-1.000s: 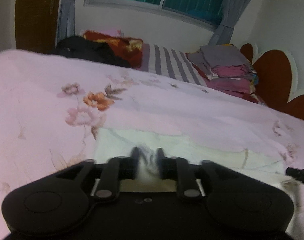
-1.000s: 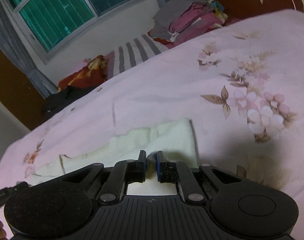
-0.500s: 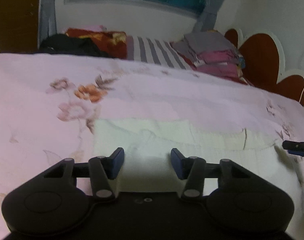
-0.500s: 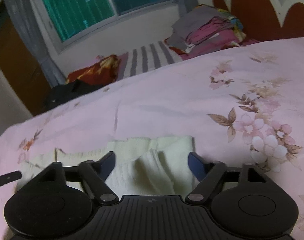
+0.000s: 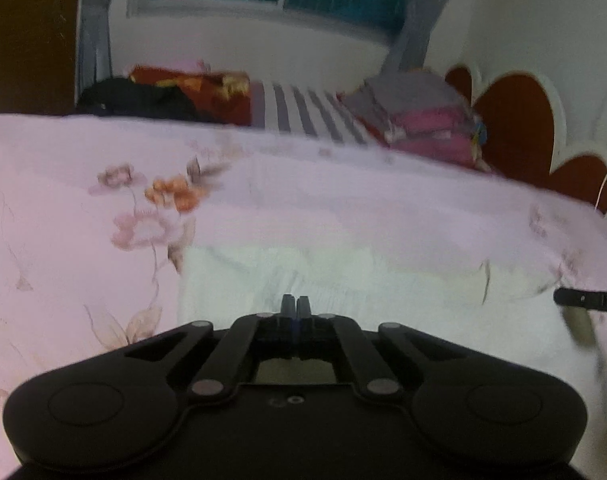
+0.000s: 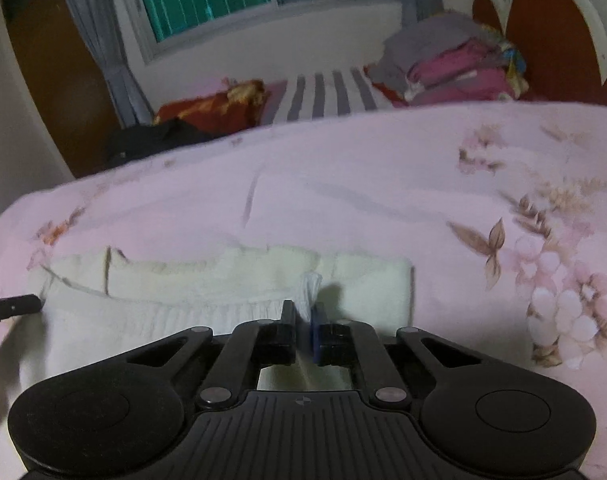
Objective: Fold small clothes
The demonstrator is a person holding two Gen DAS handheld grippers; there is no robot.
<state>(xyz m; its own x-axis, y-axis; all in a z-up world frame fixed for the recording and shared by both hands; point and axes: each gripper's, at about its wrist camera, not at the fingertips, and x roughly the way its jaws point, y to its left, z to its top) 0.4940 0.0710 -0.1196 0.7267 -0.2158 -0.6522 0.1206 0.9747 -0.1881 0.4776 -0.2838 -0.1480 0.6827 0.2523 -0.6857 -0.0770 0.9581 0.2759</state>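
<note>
garment: a small cream knit garment [image 6: 231,280] is seen spread flat on the bed [image 6: 363,184], lying across its pink floral cover near the front edge.
left claw: the left claw [image 5: 296,306] is shown over the garment's near edge, its jaws just closed to meet; whether a fold of cloth is caught between them cannot be told, since the frame is blurred there.
right claw: the right claw [image 6: 302,314] is shown with its jaws just closed to a narrow gap, and a small white peak of the knit is pinched up between them.
position: each claw's tip is glimpsed at the edge of the other's view, so the two are judged to be set at opposite ends of the garment's near hem.
handling: the knit is judged to be light, soft and limp, likely to sag and stretch when lifted; it is not thought fragile or slippery.
where to hold: the near hem, close to each corner, is judged the best place, so that the edge can be carried over evenly.
backdrop: a pile of folded clothes [image 6: 455,64] is seen at the far side by the headboard [image 6: 543,32], beside a striped pillow [image 6: 327,96].
step: a fold away from the near edge is judged to be in preparation, not yet made.
</note>
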